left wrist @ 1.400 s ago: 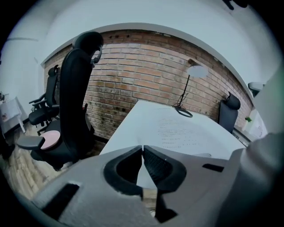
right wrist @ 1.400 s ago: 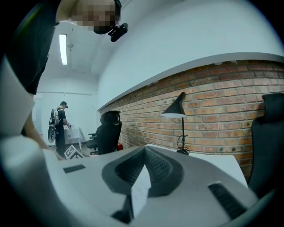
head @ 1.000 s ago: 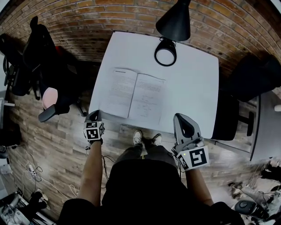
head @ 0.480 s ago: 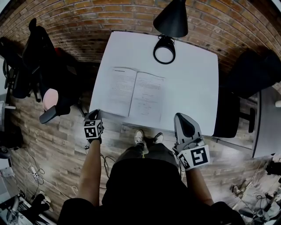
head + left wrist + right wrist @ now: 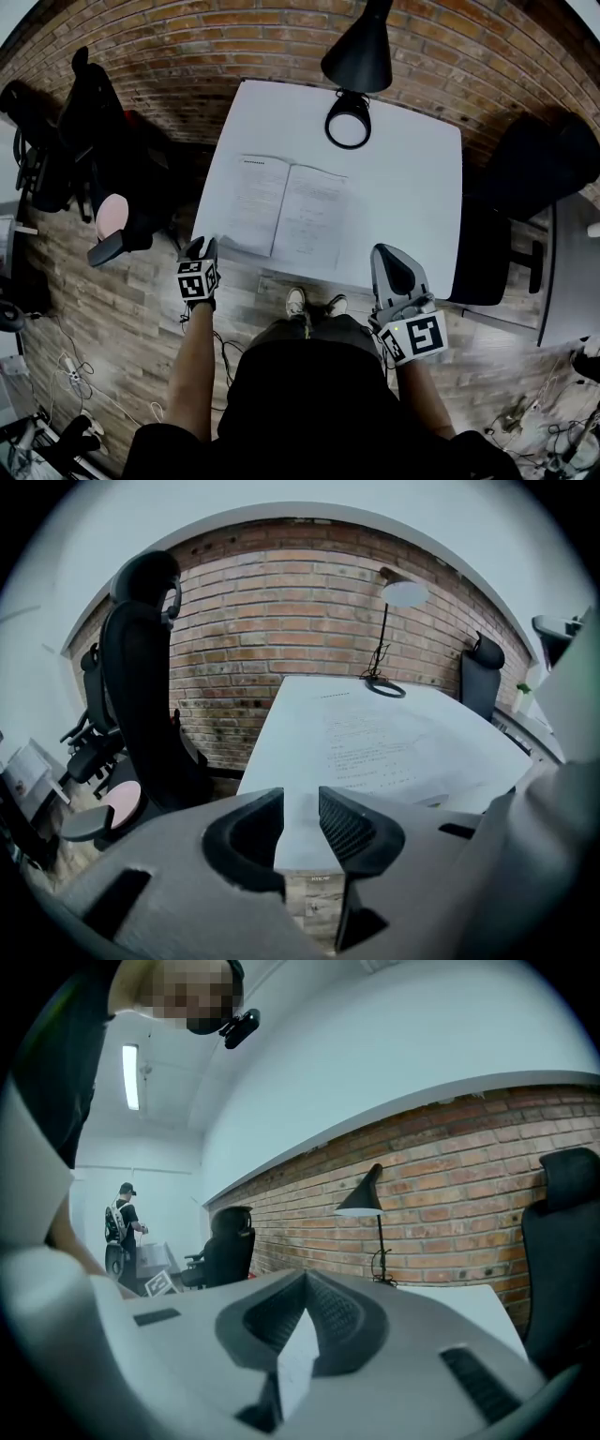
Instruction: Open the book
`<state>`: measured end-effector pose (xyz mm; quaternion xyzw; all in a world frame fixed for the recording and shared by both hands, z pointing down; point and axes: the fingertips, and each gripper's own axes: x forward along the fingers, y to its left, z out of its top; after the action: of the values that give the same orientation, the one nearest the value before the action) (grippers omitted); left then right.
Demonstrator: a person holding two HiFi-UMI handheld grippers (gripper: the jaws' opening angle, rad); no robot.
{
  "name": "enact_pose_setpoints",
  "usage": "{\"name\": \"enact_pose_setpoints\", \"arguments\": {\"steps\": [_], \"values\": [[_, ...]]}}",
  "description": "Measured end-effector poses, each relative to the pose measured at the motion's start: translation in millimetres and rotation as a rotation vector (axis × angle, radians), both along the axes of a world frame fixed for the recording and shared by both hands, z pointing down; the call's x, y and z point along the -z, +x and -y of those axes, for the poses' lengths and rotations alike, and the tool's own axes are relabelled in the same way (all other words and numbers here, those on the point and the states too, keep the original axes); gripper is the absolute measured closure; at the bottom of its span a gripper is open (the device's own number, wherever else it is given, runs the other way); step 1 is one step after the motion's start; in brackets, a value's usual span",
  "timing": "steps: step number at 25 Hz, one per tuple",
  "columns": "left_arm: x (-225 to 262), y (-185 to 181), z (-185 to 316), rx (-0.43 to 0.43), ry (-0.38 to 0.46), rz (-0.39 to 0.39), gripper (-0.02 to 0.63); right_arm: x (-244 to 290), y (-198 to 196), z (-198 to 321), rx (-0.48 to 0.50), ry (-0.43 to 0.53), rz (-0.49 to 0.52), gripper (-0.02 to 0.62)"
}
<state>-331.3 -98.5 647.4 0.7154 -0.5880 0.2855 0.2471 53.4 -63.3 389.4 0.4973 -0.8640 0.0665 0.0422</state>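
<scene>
The book (image 5: pixel 286 211) lies open and flat on the white table (image 5: pixel 412 187), left of centre, both pages showing print. My left gripper (image 5: pixel 200 249) hovers at the table's front left corner, short of the book. In the left gripper view its jaws (image 5: pixel 300 803) have just been opening and stand apart, with only the table corner showing through the gap; the open book (image 5: pixel 375 738) lies beyond. My right gripper (image 5: pixel 394 267) hangs at the table's front edge, right of the book. Its jaws (image 5: pixel 305 1281) meet at the tips, with nothing held.
A black desk lamp (image 5: pixel 354 70) stands at the table's far edge before the brick wall. One black office chair (image 5: pixel 84 122) stands to the left and another (image 5: pixel 544 159) to the right. A grey desk (image 5: pixel 572 272) lies at the far right.
The left gripper's jaws have parted a little. Both hands stay where they were, and the book has not moved.
</scene>
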Motion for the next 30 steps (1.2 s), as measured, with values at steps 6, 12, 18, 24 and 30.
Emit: {"name": "enact_pose_setpoints", "arguments": {"steps": [6, 12, 18, 24, 30], "values": [[19, 23, 4, -0.015, 0.025, -0.007, 0.494, 7, 15, 1, 0.011, 0.008, 0.011, 0.581], [35, 61, 14, -0.045, 0.056, -0.040, 0.560, 8, 24, 3, 0.028, 0.006, -0.005, 0.581], [85, 110, 29, -0.120, 0.153, -0.109, 0.575, 16, 46, 9, -0.002, -0.014, 0.048, 0.581], [183, 160, 38, -0.214, 0.366, -0.160, 0.580, 43, 77, 23, -0.054, 0.029, 0.051, 0.581], [267, 187, 31, -0.304, 0.538, -0.137, 0.580, 68, 112, 25, -0.114, 0.076, 0.047, 0.581]]}}
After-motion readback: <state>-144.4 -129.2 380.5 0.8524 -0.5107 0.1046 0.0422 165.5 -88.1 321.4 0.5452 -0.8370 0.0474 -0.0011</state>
